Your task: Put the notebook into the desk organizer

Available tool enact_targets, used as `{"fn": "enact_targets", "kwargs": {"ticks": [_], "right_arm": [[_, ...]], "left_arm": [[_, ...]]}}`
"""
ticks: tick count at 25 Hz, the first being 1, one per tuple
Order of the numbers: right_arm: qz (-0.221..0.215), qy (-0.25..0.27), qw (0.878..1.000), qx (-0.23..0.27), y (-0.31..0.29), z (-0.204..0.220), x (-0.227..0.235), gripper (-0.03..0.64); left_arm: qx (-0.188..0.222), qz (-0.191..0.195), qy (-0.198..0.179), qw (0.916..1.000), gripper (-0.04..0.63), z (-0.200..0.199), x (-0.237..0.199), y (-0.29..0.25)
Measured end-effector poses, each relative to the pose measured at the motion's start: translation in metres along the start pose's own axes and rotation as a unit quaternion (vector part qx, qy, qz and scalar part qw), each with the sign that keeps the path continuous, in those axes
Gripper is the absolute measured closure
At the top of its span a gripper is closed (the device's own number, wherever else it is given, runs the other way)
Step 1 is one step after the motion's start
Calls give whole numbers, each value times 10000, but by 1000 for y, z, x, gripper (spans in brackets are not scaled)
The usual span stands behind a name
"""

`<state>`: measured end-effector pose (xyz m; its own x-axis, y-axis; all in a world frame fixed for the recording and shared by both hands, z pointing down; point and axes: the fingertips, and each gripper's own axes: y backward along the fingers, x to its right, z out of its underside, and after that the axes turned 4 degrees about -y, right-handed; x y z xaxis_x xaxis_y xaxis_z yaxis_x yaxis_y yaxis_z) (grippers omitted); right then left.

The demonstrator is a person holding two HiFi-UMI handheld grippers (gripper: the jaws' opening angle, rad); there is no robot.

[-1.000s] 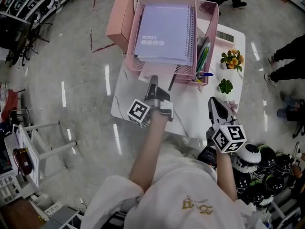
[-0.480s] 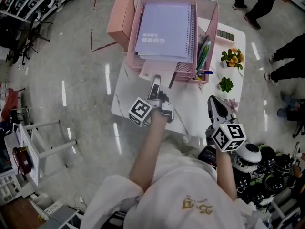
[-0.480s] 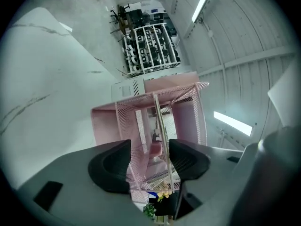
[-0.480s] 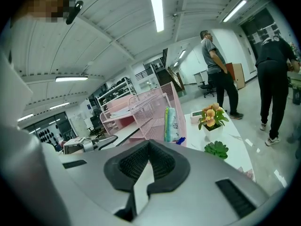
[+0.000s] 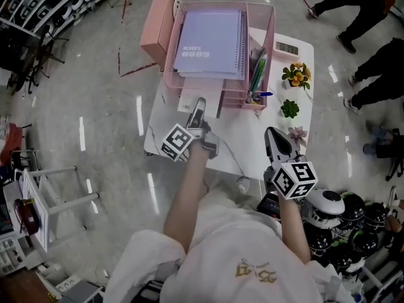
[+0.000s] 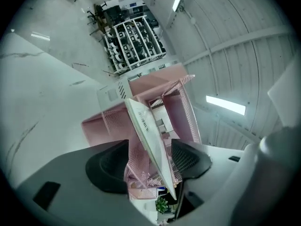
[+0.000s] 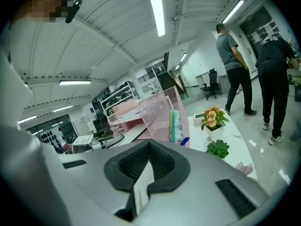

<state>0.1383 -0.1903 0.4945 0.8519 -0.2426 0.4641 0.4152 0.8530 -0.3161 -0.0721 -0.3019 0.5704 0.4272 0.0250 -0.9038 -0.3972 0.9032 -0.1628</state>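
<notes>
A pink mesh desk organizer [image 5: 273,38] stands at the far side of the white table [image 5: 252,149]. A lavender spiral notebook [image 5: 211,35] lies on its top tray. A white notebook [image 5: 203,95] sticks out of the lower tray. My left gripper [image 5: 198,104] is at that notebook's near edge. In the left gripper view the thin white notebook [image 6: 149,132] runs between the pads of the left gripper [image 6: 150,161]; the jaws are opening and the pads stand off it. My right gripper [image 5: 272,136] hovers over the table's near right, shut and empty, as the right gripper view confirms [image 7: 149,147].
Pens [image 5: 257,74] stand in the organizer's right compartment. A small digital display [image 5: 289,46], a potted orange flower [image 5: 295,74], a green succulent [image 5: 290,108] and a pale pink flower [image 5: 297,133] line the table's right side. People's legs [image 5: 372,62] are beyond it; helmets [image 5: 353,223] lie at the lower right.
The left jaws, shut on the white notebook's edge a second ago, have spread apart and let it go. The right gripper has kept its place.
</notes>
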Motion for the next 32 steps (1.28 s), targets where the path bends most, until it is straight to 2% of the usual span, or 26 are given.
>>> {"fn": "enact_targets", "kwargs": {"ticks": [3, 6, 8, 10, 13, 16, 19, 21, 24, 25, 29, 32], "right_arm": [[26, -20, 10000, 30, 8, 2, -2, 609], [17, 2, 10000, 91, 13, -2, -4, 609], [10, 28, 9999, 143, 14, -6, -5, 609], [-10, 55, 9998, 172, 17, -8, -7, 609], [-86, 123, 9997, 202, 20, -9, -14, 609], [-183, 199, 9993, 277, 23, -10, -23, 609], [-284, 269, 9986, 343, 29, -9, -33, 609], [-345, 309, 9982, 390, 33, -10, -39, 609], [-411, 378, 9973, 468, 42, -12, -46, 609], [-428, 398, 9971, 494, 44, -13, -48, 609], [-470, 447, 9961, 590, 51, -16, -52, 609], [-465, 494, 9956, 653, 54, -21, -53, 609]], "left_arm": [[-235, -132, -242, 9993, 248, 2, 3, -11], [-243, -268, -261, 9990, 171, 4, 1, 0], [-226, -272, -294, 9989, 156, 7, 0, 11], [-256, -295, -508, 9979, 161, 12, -1, 27], [-251, -421, -1061, 9931, 222, 18, -1, 55], [-177, -521, -1652, 9847, 297, 19, 4, 81], [-121, -414, -2097, 9768, 382, 18, 21, 101], [-92, -225, -2509, 9677, 446, 18, 41, 109], [-255, 192, -3202, 9468, 525, 26, 75, 116], [-334, 305, -3371, 9404, 570, 29, 85, 119], [-451, 452, -3813, 9222, 577, 40, 110, 123], [-435, 467, -3955, 9162, 578, 42, 117, 124]]}}
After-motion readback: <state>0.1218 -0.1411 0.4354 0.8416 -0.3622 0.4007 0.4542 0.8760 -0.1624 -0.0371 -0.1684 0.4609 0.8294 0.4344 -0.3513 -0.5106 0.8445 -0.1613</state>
